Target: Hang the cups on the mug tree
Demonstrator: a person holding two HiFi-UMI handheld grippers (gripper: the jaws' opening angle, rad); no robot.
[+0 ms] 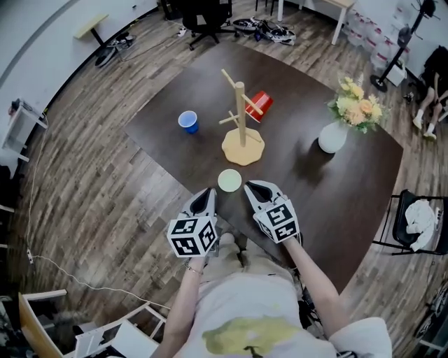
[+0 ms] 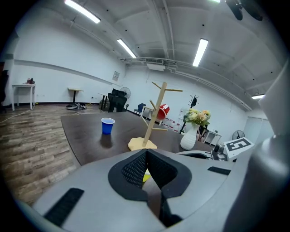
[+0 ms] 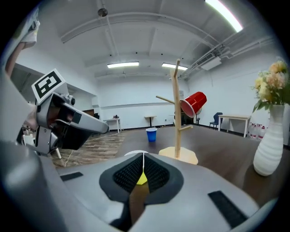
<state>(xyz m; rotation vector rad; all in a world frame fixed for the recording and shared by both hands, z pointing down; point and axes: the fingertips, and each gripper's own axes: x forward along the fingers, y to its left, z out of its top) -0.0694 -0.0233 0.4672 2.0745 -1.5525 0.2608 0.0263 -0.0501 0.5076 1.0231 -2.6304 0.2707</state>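
The wooden mug tree (image 1: 241, 119) stands mid-table, and a red cup (image 1: 257, 106) hangs on one of its right pegs. A blue cup (image 1: 187, 122) stands upright to its left. A pale yellow-green cup (image 1: 229, 180) stands near the table's front edge. Both grippers hover just in front of that cup, the left gripper (image 1: 208, 196) at its left and the right gripper (image 1: 252, 187) at its right. Both are shut and hold nothing. In the left gripper view the left gripper's (image 2: 146, 152) pads meet, with the tree (image 2: 154, 115) beyond. The right gripper (image 3: 144, 155) shows the cup's yellow (image 3: 141, 178) behind its closed jaws.
A white vase of flowers (image 1: 333, 136) stands at the table's right side. A folding chair (image 1: 418, 220) sits off the right edge, and an office chair (image 1: 204, 17) beyond the far side. The table's front edge (image 1: 175, 175) runs just under the grippers.
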